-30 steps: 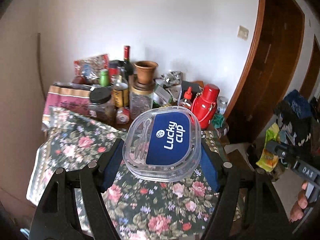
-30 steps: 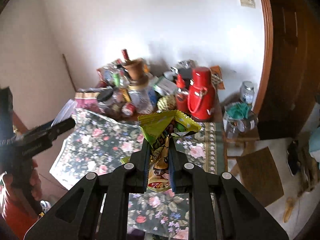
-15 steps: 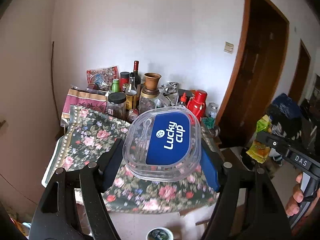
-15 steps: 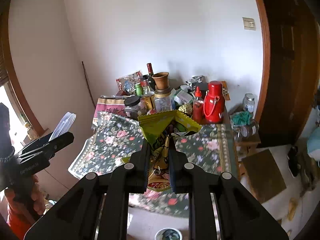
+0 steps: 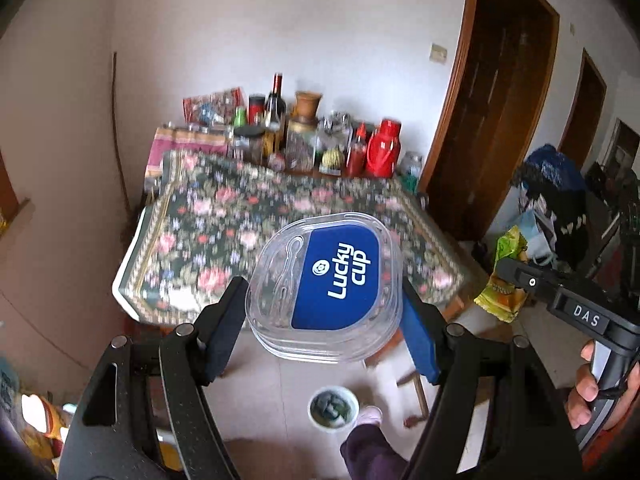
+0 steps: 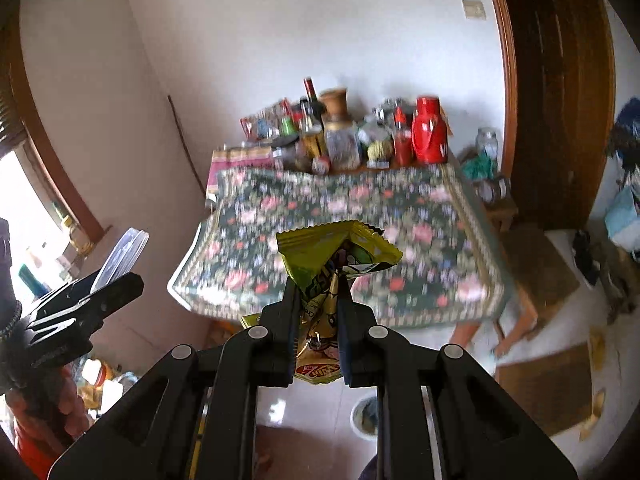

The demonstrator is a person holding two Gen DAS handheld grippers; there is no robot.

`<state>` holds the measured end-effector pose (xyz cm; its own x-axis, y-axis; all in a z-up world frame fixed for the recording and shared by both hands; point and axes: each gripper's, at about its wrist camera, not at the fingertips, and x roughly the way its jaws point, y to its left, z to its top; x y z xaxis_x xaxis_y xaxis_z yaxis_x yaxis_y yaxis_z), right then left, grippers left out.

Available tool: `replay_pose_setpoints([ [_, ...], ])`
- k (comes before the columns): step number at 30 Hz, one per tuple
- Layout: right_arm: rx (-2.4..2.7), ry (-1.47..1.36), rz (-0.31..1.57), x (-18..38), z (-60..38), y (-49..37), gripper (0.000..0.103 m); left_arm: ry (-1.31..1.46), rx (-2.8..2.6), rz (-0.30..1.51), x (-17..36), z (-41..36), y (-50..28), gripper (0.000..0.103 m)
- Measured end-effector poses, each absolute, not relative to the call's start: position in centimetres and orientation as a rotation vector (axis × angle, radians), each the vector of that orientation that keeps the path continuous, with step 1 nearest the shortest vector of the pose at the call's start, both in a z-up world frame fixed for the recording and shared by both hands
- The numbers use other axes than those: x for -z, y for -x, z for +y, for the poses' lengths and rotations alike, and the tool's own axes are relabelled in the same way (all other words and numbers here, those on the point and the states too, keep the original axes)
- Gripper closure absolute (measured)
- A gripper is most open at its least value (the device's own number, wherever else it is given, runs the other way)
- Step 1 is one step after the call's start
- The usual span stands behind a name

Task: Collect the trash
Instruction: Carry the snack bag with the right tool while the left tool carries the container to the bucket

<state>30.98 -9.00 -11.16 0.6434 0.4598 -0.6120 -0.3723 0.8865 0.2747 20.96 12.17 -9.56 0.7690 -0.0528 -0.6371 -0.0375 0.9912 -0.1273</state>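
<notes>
Against the white far wall: a table (image 5: 132,276) under a dark floral cloth (image 5: 248,216), back edge crowded with a red flask (image 5: 384,148), a dark bottle (image 5: 275,100), a clay pot (image 5: 308,102) on a jar, other jars blurred. Front and middle of the cloth bare. Pale tiled floor (image 5: 280,380) below the near edge. Dark wooden door (image 5: 492,92) to the right of the table, a second doorway further right. Window frame at the left edge of the right wrist view.

Beside the table's right edge: a low wooden stool (image 6: 508,208), a brown mat (image 6: 548,384) on the floor, piled clothes and bags against the right side of the room. Open floor between the near table edge and the cameras, with a small white bucket (image 5: 334,408) standing on it, dark contents inside, just below both grippers.

Left gripper (image 5: 324,320): jaws wide, clamped on either side of a clear plastic lid (image 5: 326,284) with a blue "Lucky Cup" label, held in the air above the floor, off the table.

Right gripper (image 6: 318,304): jaws narrow, pinching a crumpled yellow-green snack wrapper (image 6: 336,252), top sticking up past the fingertips, likewise clear of the table's near edge.
</notes>
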Motion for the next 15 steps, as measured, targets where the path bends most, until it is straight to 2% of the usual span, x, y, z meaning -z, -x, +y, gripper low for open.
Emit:
replay_pose_setpoints([
  [9, -0.456, -0.097, 0.907, 17.1, -9.4, -30.5, 0.088, 0.166, 0.039, 0.858, 15.4, 10.4, -21.7, 0.031],
  [15, -0.464, -0.055, 1.011, 22.6, -10.0, -32.7, 0.088, 0.232, 0.052, 0.957, 22.1, 8.4, -25.0, 0.031],
])
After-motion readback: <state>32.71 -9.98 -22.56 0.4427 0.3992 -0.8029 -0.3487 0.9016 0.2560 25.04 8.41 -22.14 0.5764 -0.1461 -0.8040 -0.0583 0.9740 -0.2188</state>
